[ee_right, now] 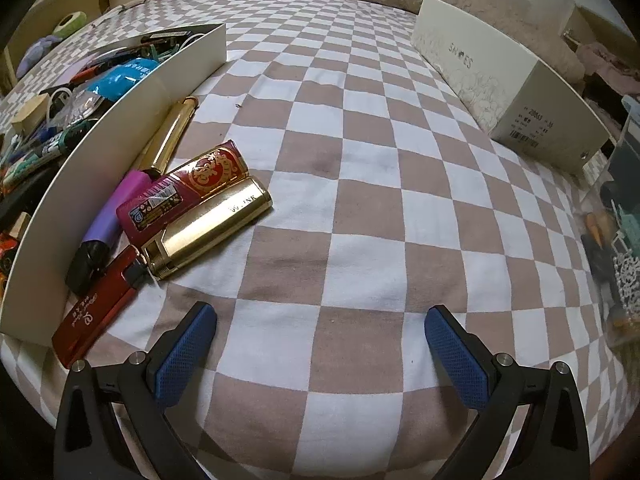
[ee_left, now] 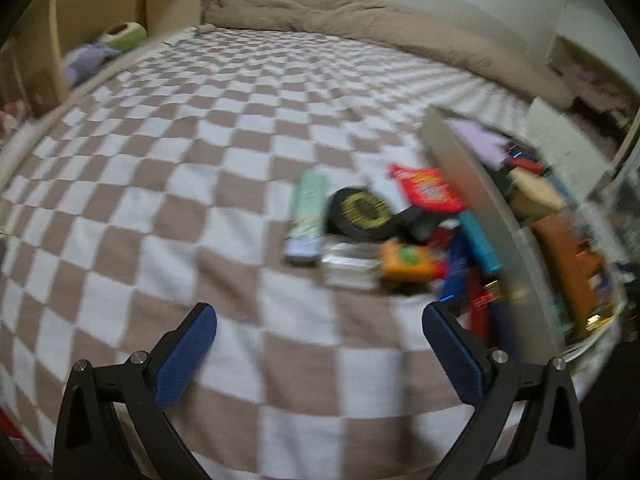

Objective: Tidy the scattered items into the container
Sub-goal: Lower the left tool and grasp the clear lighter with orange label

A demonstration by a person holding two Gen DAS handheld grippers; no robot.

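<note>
Both claws are hanging released and empty over the checkered bed: left claw (ee_left: 320,332), right claw (ee_right: 321,332). The container (ee_right: 120,108) is sitting left of the gold lighter (ee_right: 208,228), purple lighter (ee_right: 106,216) and red lighter (ee_right: 94,312). Motion blur is smearing the left view's scattered items (ee_left: 360,224); labels unreadable.

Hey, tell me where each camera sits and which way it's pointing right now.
Left wrist: on the left tongs, open, looking across the checkered bedspread at loose items left of the container.
Right wrist: on the right tongs, open, facing lighters right of the container.
Shared: container and bedspread.
</note>
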